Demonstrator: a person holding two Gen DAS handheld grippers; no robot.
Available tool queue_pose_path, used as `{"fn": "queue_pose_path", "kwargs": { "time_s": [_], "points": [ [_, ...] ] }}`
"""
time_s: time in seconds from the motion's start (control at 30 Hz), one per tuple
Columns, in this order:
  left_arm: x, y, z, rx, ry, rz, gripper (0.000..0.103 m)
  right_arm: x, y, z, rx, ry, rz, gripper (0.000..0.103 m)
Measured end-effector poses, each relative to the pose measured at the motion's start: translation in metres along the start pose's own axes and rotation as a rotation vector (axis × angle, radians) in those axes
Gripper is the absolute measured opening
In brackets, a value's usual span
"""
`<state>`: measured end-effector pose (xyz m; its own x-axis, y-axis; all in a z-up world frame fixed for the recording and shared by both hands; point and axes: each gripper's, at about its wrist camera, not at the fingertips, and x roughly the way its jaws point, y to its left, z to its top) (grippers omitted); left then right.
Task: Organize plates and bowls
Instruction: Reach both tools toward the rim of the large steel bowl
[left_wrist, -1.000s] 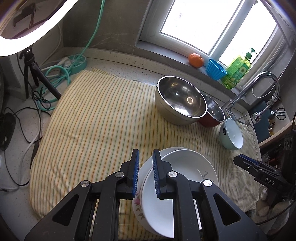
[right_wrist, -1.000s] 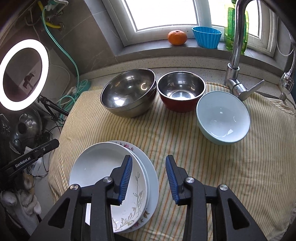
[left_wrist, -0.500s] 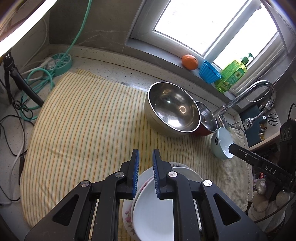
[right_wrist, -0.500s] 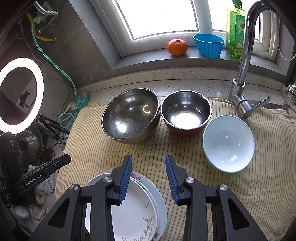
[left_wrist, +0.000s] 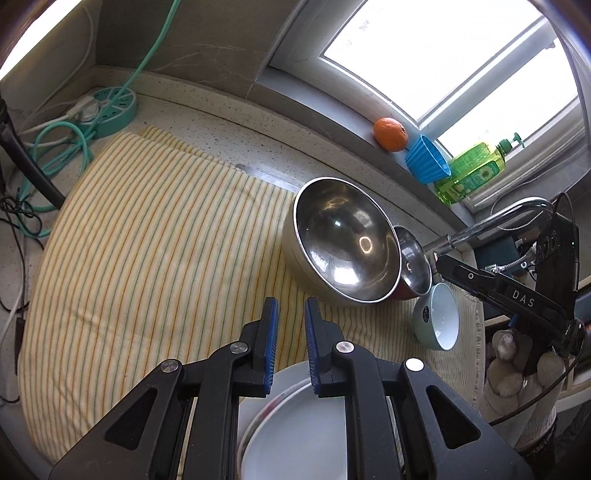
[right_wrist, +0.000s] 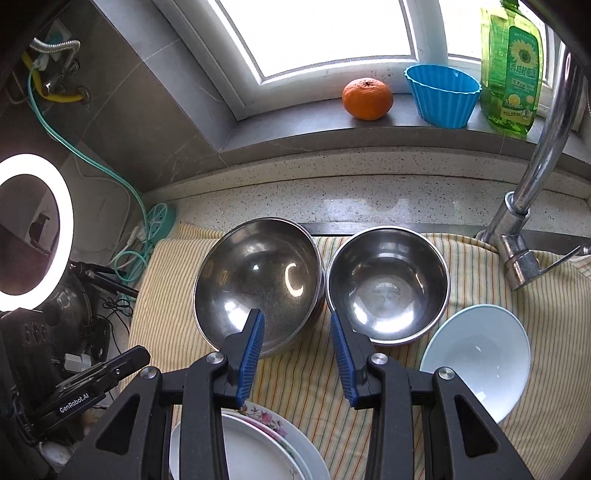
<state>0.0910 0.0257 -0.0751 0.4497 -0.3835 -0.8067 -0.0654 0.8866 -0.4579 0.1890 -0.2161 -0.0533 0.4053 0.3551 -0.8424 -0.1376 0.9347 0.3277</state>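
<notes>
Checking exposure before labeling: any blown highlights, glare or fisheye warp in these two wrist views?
Left wrist view: window blown to white, sharp specular spots inside the large steel bowl, striped towel lines curve strongly toward the edges, corners vignetted dark. Right wrist view: ring light and window clipped white, crescent glare in the large steel bowl, faucet bowed by distortion. No motion blur in either.

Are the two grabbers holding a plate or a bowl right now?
No. The left gripper is nearly shut with only the striped cloth showing in its gap. The right gripper is open and empty above the plates.
</notes>
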Motion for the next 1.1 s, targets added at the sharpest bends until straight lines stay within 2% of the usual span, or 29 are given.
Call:
{"fn": "queue_pose_path", "kwargs": {
  "time_s": [0.23,0.4,0.77,1.1],
  "points": [
    [0.011,0.002,0.006,-0.093,-0.02,0.036,0.013,0.028,-0.014,0.034,-0.045,0.051,0.032,0.034],
    [0.02,0.001,0.014,-0.148,-0.019,0.024,0.013,0.046,-0.022,0.048,-0.057,0.083,0.053,0.033],
    [0.042,-0.009,0.038,-0.127,0.006,0.025,0.013,0.074,-0.025,0.064,-0.052,0.121,0.065,0.031],
    [0.061,-0.007,0.042,-0.145,0.051,0.016,0.013,0.088,-0.026,0.066,-0.063,0.154,0.071,0.026]
  ]
}}
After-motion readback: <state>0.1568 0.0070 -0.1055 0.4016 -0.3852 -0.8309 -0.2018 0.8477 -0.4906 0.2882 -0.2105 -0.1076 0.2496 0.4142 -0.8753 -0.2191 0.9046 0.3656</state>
